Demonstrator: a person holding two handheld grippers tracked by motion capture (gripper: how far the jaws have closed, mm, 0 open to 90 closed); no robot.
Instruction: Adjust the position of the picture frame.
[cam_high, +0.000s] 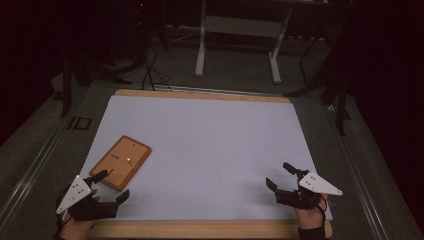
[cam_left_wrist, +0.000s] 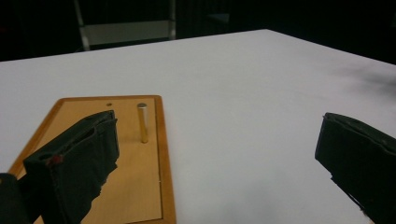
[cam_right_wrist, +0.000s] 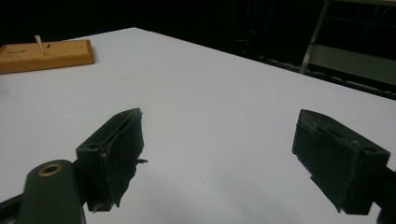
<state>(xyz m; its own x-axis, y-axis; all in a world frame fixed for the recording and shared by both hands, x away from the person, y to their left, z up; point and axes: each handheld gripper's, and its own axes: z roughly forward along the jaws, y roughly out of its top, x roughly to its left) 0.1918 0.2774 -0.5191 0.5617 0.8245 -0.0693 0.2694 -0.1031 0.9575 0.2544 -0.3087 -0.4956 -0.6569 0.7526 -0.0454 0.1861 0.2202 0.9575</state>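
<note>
A wooden board lies on the left of the white table top, with a small brass peg standing upright in it. In the left gripper view the board sits low at the left and the peg rises from it, just past my left jaw. My left gripper stands open at the board's near corner with nothing between its jaws. My right gripper is open near the table's front right, far from the board, whose peg shows at the upper left.
The white sheet covers a wooden table with a bare strip along the front edge. A white-legged stand and dark tripod legs stand on the floor beyond the table.
</note>
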